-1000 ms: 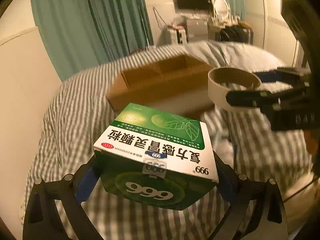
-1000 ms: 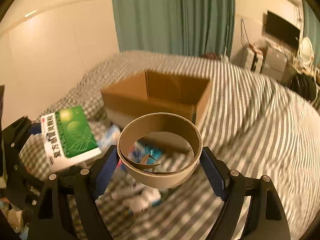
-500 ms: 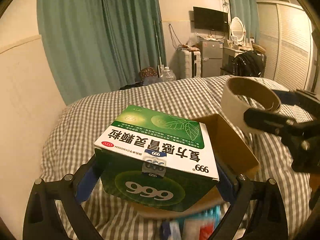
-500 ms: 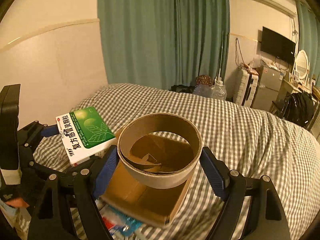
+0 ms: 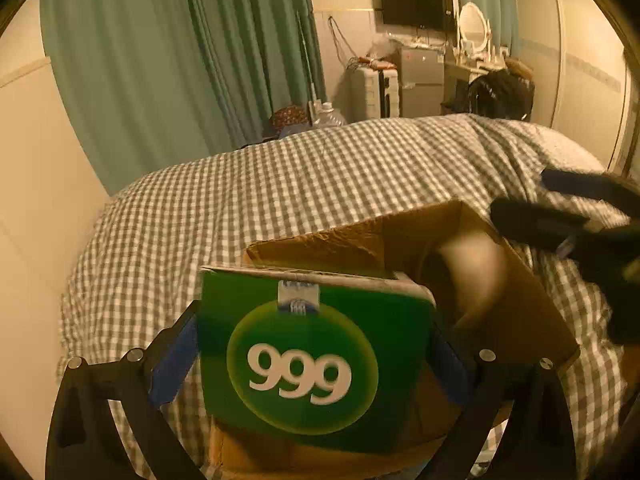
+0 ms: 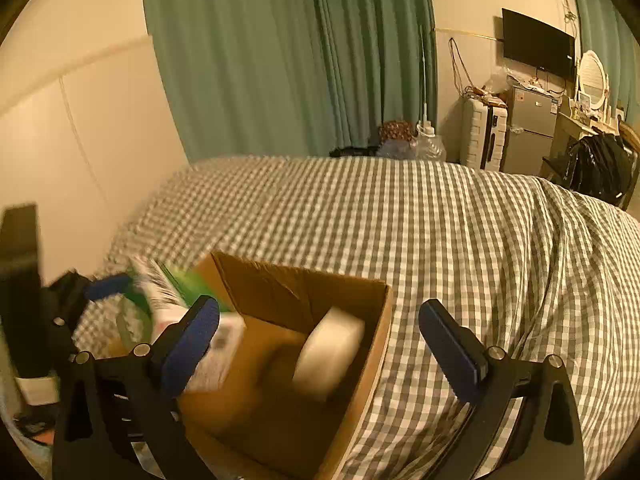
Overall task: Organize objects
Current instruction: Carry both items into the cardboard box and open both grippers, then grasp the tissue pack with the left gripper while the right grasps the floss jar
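Cardboard roll (image 6: 329,354) now sits in the brown box (image 6: 376,344); right fingers (image 6: 452,354) let go, left fingers (image 5: 174,364) still clamp the glossy green carton (image 5: 312,360).

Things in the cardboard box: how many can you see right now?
2. A tape roll lies loose by the right wall of the cardboard box. A green medicine box, gripped by the left tongs, is at the left side. More may be hidden underneath.
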A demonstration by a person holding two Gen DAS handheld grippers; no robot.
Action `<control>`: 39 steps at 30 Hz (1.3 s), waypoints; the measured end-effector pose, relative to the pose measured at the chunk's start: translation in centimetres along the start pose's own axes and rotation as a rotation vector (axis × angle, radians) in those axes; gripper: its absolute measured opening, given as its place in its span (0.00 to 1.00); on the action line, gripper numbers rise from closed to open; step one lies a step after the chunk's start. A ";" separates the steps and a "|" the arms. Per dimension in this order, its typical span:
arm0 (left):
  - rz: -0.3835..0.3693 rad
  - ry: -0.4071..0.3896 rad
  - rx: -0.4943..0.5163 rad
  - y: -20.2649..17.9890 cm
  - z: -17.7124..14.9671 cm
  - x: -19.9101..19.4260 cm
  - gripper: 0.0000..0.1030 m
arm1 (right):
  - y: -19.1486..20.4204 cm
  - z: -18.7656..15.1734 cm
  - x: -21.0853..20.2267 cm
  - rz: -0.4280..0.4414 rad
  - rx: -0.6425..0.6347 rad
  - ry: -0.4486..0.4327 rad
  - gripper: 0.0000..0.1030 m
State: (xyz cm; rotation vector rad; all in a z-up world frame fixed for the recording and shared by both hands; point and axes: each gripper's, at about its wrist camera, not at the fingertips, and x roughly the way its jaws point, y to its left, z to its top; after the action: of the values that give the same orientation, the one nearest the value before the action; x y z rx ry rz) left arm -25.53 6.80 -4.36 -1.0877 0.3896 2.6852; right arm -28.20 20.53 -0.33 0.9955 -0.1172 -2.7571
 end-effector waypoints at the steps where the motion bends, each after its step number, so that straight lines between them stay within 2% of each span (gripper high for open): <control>1: 0.006 -0.006 -0.001 -0.1 0.1 -0.3 0.99 | -0.2 0.1 -0.6 -0.001 0.003 -0.007 0.98; 7: 0.017 -0.080 -0.065 1.3 0.7 -4.5 1.00 | 0.7 0.7 -6.2 -0.031 -0.035 -0.070 0.98; 13: 0.074 -0.164 -0.096 2.3 -0.2 -10.2 1.00 | 2.8 0.0 -12.2 -0.024 -0.099 -0.125 0.98; 17: 0.068 -0.200 -0.123 2.6 -1.9 -13.4 1.00 | 4.4 -1.4 -14.3 -0.018 -0.155 -0.127 0.98; 21: 0.057 -0.197 -0.143 3.0 -4.0 -14.6 1.00 | 5.6 -4.5 -14.7 -0.005 -0.178 -0.105 0.98; 26: 0.077 -0.138 -0.156 3.4 -7.8 -13.2 1.00 | 6.2 -9.1 -12.3 -0.014 -0.174 -0.043 0.98; 30: 0.067 -0.074 -0.193 3.5 -10.7 -10.5 1.00 | 6.3 -12.3 -8.7 -0.006 -0.158 0.052 0.98; 33: 0.043 -0.034 -0.205 3.1 -12.5 -8.7 1.00 | 6.1 -14.1 -6.4 -0.016 -0.160 0.120 0.98; 39: 0.026 0.059 -0.186 1.8 -14.5 -5.2 1.00 | 5.7 -15.8 -5.0 -0.020 -0.148 0.177 0.98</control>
State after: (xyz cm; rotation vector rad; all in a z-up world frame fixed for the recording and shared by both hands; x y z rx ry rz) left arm -12.99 -0.14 -10.42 -1.2217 0.1672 2.7624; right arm -13.43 16.04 -8.54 1.1979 0.1223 -2.6341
